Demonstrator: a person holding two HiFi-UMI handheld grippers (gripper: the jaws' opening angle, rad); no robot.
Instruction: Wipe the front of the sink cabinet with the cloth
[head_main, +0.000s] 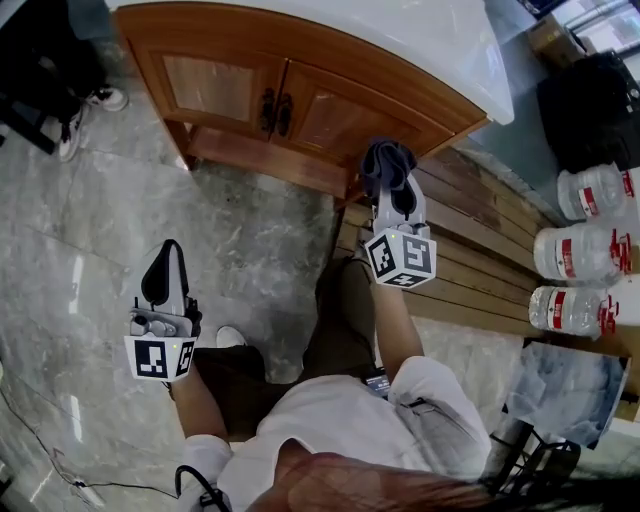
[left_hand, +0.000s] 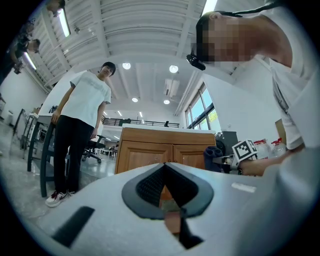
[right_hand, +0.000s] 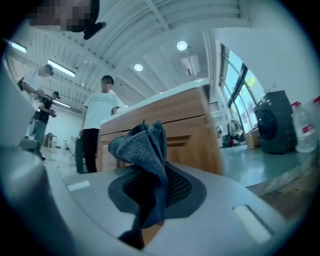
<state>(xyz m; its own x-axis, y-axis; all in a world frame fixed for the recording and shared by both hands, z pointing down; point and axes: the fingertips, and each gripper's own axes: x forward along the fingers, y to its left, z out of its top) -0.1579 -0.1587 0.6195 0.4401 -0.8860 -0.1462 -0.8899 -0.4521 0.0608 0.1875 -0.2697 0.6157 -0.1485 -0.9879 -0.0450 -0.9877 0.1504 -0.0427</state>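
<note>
floor (head_main: 230, 230) grey marble | sink cabinet (head_main: 300, 115) wooden | right tongs (head_main: 393, 195) clamp cloth (head_main: 388, 162)

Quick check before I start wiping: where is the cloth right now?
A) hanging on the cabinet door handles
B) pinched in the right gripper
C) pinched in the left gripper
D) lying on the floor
B: the cloth bunches up out of the right gripper's shut jaws, close to the sink cabinet, while the left gripper holds nothing.
</note>
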